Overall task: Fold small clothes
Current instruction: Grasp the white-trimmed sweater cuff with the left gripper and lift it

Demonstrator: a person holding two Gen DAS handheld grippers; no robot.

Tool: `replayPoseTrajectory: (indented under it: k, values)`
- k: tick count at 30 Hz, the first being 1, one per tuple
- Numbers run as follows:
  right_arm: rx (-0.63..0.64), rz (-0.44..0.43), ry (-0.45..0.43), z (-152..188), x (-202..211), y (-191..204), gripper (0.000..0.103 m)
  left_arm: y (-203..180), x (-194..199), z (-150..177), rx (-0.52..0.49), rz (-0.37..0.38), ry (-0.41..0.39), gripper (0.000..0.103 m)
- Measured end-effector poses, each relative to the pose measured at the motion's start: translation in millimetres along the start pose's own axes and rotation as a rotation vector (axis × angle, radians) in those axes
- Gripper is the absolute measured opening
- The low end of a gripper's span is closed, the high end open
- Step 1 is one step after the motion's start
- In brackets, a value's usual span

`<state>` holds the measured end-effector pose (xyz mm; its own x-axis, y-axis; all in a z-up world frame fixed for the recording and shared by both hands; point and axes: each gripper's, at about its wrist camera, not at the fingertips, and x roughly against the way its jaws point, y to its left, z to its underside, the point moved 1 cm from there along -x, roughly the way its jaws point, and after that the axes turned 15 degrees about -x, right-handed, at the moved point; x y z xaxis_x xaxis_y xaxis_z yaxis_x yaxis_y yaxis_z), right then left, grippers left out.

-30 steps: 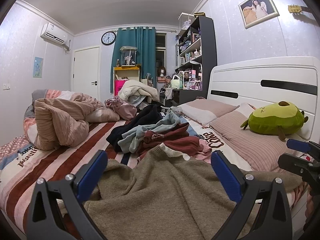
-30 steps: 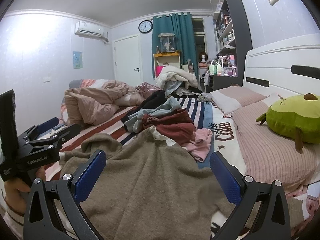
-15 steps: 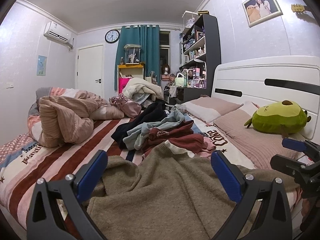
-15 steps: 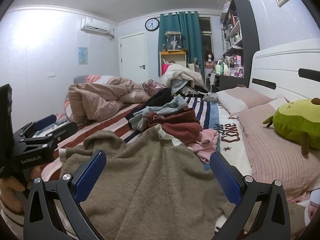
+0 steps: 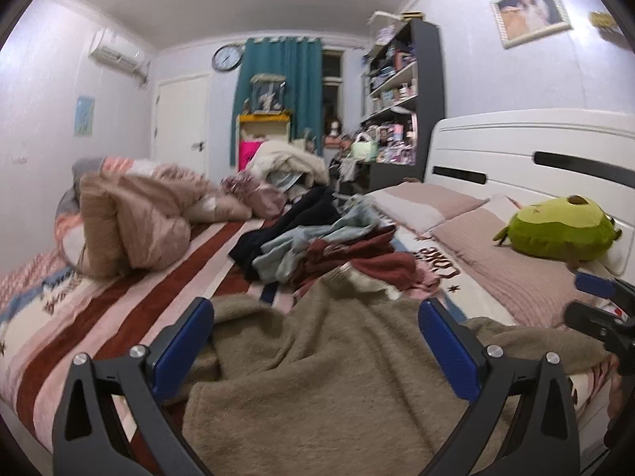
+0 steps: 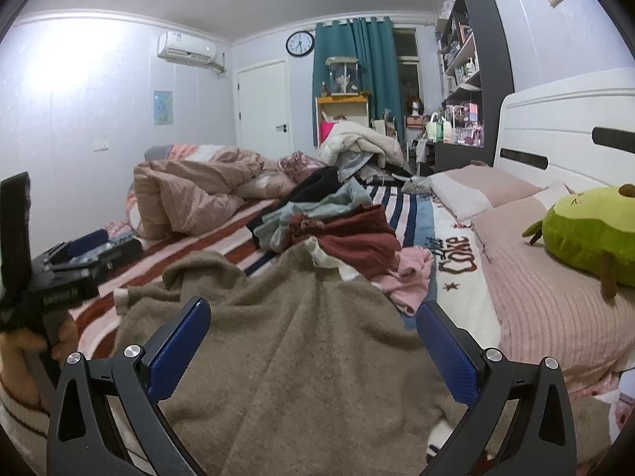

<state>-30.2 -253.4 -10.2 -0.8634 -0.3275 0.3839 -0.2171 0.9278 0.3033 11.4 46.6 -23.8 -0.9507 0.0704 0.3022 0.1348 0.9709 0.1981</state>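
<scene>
A fuzzy brown sweater lies spread on the bed's near side, its white collar pointing toward the far end. My left gripper hovers open just above the sweater, nothing between its blue pads. My right gripper is open too, over the sweater's middle. Behind the collar sits a heap of clothes: dark red, pale blue, black and pink pieces. The right gripper's tip shows at the left wrist view's right edge, and a hand holds the left gripper at the right wrist view's left edge.
A rumpled pink duvet is bunched at the left of the striped bed. Pink pillows and a green plush toy lie by the white headboard. Shelves and a door stand at the far wall.
Both grippers have drifted slightly, with the left view panning a little to the left and lower. The sweater and clothes heap lie as before; both grippers stay open.
</scene>
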Motion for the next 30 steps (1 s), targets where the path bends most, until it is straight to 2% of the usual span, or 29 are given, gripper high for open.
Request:
replayPoseTrajectory:
  k: [2,7,11,13,15,17,18,19,20,21,22,23,24,25,27,30]
  values:
    - [0.0,0.014,0.027,5.7,-4.9,-4.6,0.103,24.0,-10.5,12.9,0.022,-0.026,0.054,0.102]
    - [-0.094,0.026,0.126,17.0,-22.0,-30.2,0.103,88.9,-45.6,50.0,0.03,-0.161,0.235,0.102]
    - [-0.096,0.057,0.133,20.1,-19.4,-36.4,0.103,135.7,-84.1,97.1,0.089,-0.142,0.384,0.102]
    - [-0.104,0.053,0.132,20.3,-17.0,-37.0,0.103,155.5,-101.9,123.5,0.138,-0.168,0.474,0.102]
    - [-0.113,0.043,0.135,19.6,-16.7,-36.9,0.103,166.9,-110.4,144.3,0.177,-0.179,0.526,0.101]
    - [-0.116,0.032,0.146,19.4,-18.1,-34.8,0.103,174.9,-118.5,162.5,0.229,-0.132,0.532,0.101]
    - [-0.118,0.025,0.15,19.2,-19.4,-34.1,0.103,178.1,-124.1,169.7,0.263,-0.091,0.529,0.096]
    - [-0.119,0.02,0.155,19.2,-21.1,-32.7,0.103,181.2,-130.5,178.9,0.309,-0.049,0.537,0.083]
    - [-0.119,0.014,0.163,19.2,-22.9,-31.0,0.103,180.3,-131.6,181.3,0.328,-0.043,0.544,0.081]
    - [-0.117,0.012,0.166,19.4,-23.6,-29.6,0.103,179.3,-129.6,180.6,0.33,-0.053,0.533,0.074]
    - [-0.113,0.01,0.167,19.8,-24.2,-27.6,0.103,178.1,-126.7,178.1,0.326,-0.044,0.508,0.054]
    - [-0.11,0.008,0.166,20.1,-25.0,-25.5,0.103,177.0,-124.2,175.8,0.327,-0.029,0.487,0.044]
    - [-0.108,0.002,0.167,19.7,-25.1,-23.7,0.103,177.1,-121.5,173.0,0.327,-0.019,0.467,0.026]
    - [-0.11,-0.004,0.167,18.9,-26.2,-22.6,0.103,177.9,-119.0,169.6,0.321,-0.026,0.451,0.019]
    - [-0.115,-0.018,0.168,17.0,-27.5,-20.6,0.103,181.4,-111.5,159.6,0.306,-0.069,0.427,0.017]
    - [-0.114,-0.018,0.172,17.4,-31.0,-18.3,0.103,194.7,-87.7,143.7,0.281,-0.176,0.363,0.015]
